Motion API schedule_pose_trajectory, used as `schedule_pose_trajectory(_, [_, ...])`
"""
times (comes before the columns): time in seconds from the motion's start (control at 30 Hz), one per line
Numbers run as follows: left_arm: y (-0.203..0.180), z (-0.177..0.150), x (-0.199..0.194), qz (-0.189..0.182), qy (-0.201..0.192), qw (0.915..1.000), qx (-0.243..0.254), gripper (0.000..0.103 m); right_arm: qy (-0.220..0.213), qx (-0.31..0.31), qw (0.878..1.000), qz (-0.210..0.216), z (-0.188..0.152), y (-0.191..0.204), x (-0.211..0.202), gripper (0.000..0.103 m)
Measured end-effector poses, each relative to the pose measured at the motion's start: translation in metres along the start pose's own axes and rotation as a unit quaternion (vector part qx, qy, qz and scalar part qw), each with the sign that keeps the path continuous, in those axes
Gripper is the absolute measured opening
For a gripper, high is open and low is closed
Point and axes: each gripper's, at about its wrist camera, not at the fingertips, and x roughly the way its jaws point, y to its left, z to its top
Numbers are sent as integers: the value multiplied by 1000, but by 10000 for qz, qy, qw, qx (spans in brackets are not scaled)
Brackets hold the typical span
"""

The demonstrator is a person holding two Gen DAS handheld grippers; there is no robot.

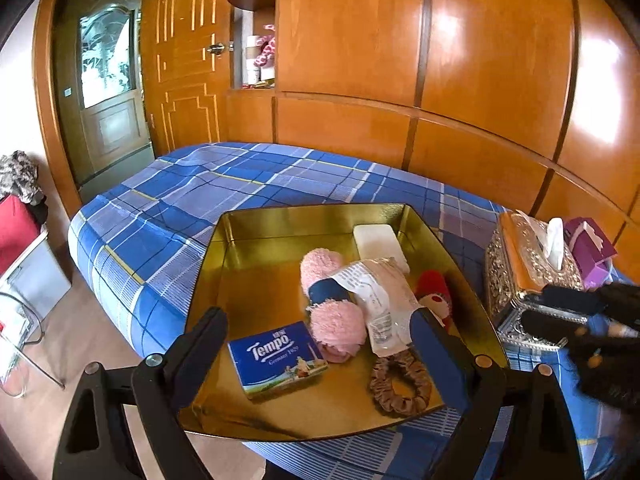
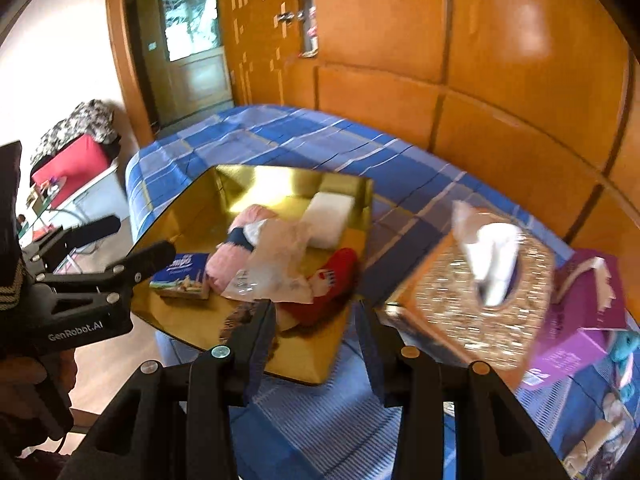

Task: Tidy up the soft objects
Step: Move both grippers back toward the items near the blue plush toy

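A gold tray [image 1: 260,272] [image 2: 192,216] lies on the blue plaid bed. In it are a Tempo tissue pack [image 1: 280,360], a pink fluffy roll with a navy band [image 1: 336,320], a clear plastic packet [image 1: 380,304], a red soft item [image 2: 332,284], a white pad [image 1: 378,240] and a brown scrunchie [image 1: 400,384]. My left gripper [image 1: 318,314] stands wide open over the tray's near side, holding nothing. My right gripper [image 2: 314,308] is partly open at the tray's near right corner, with nothing between its pads. That view is blurred.
To the right of the tray, an ornate metal tissue box [image 1: 532,264] [image 2: 480,292] stands on the bed, with a purple box [image 1: 592,248] [image 2: 580,320] beyond it. Wooden wardrobe panels line the far side. A chair with red fabric [image 1: 16,232] stands at the left.
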Motion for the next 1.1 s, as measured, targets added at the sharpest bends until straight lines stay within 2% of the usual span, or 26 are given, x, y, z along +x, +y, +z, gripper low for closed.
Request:
schedule_pose_trajectory(0.37, [-33,-6,-9,-309,-11,9984,467,93,-409,795,9919,-900,-24,-84,-55,41])
schedule_pose_trajectory(0.57, [-64,-8,-21,-888,43,9913,968,93,-454,1438,9761,-1567,-50,-146,-84,41])
schedule_pose_trajectory(0.83, [-126,-13,-43,-1536,-56,9699,1889,93,-645,2519,9352,-2406,-91,-225,-128,41])
schedule_pose_trajectory(1.1, [-181,-18,-55,-2036,-90,9431,2626,91,-876,3540,8803,-3034,-136,-288,-162,41])
